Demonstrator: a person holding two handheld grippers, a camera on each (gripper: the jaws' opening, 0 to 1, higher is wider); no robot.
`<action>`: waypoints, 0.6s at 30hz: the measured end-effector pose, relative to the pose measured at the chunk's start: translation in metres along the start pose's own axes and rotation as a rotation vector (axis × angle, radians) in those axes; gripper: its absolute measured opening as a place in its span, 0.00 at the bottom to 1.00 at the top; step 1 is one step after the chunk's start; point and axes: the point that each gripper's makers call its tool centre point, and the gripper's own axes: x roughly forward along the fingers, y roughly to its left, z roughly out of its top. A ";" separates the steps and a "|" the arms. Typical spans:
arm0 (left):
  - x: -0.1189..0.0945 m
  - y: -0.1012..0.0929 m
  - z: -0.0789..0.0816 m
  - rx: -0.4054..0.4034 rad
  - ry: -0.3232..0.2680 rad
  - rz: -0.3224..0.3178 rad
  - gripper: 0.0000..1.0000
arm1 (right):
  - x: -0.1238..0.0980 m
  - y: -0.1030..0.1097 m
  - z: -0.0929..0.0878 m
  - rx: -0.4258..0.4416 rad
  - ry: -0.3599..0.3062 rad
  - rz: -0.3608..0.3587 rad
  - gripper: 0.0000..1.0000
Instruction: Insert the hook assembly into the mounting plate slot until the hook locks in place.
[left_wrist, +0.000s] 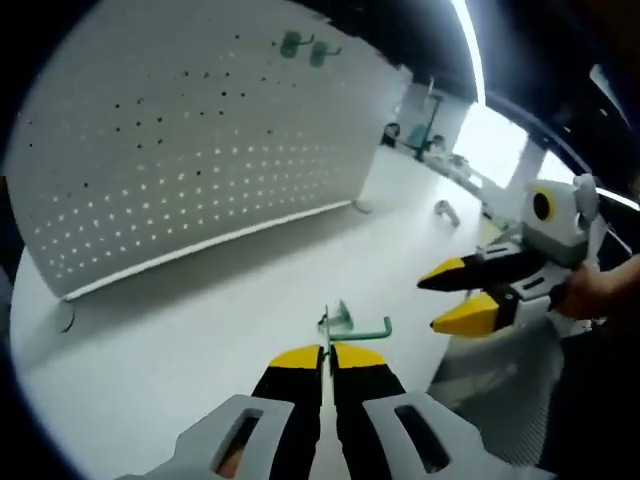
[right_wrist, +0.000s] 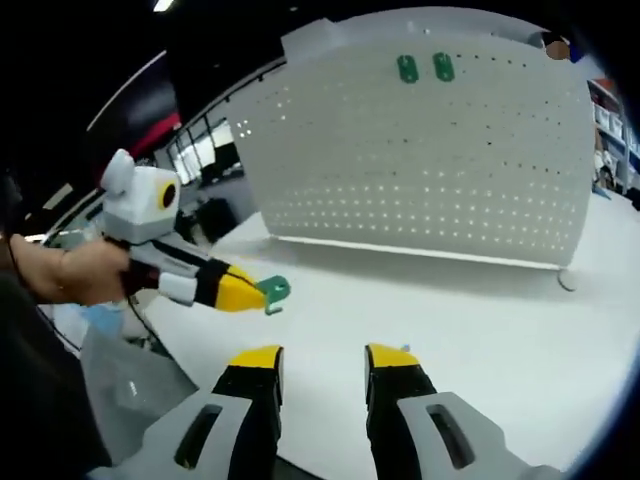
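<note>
While the left gripper (left_wrist: 327, 352) shows its yellow-tipped fingers (left_wrist: 296, 358) pressed narrow together, a green hook assembly (left_wrist: 352, 322) is held between their tips, its flat base plate standing up just above the tips and its thin arm reaching out to the side. In the right gripper view the same left gripper (right_wrist: 243, 290) comes in from the left, held by a person's hand (right_wrist: 80, 272), and the green hook (right_wrist: 273, 290) sticks out past its yellow tips.

The right gripper (right_wrist: 325, 355) has its fingers (right_wrist: 257, 357) wide apart, with nothing between them; only the white bench (right_wrist: 480, 330) lies beyond them. In the left gripper view this right gripper (left_wrist: 455, 297) enters from the right, a hand (left_wrist: 598, 290) around its body, and its two yellow tips are clearly separated.

Beyond both pairs of fingers stands the mounting plate, a white perforated board (left_wrist: 200, 140), upright on the bench (left_wrist: 200, 330), well apart from the held hook. Near its upper edge two other green hooks (right_wrist: 424, 67) already sit side by side in the holes. A small metal piece (left_wrist: 446, 211) lies on the bench, far ahead of the left fingers, towards the right gripper.
</note>
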 end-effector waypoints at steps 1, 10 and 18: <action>-0.002 -0.003 0.001 -0.005 -0.015 -0.005 0.02 | 0.002 0.004 0.001 0.010 -0.002 0.021 0.31; -0.008 -0.011 0.006 -0.044 -0.076 -0.013 0.02 | 0.011 0.022 0.015 0.118 -0.033 0.094 0.26; -0.013 -0.015 0.012 -0.048 -0.124 -0.009 0.02 | 0.020 0.032 0.026 0.263 -0.055 0.151 0.21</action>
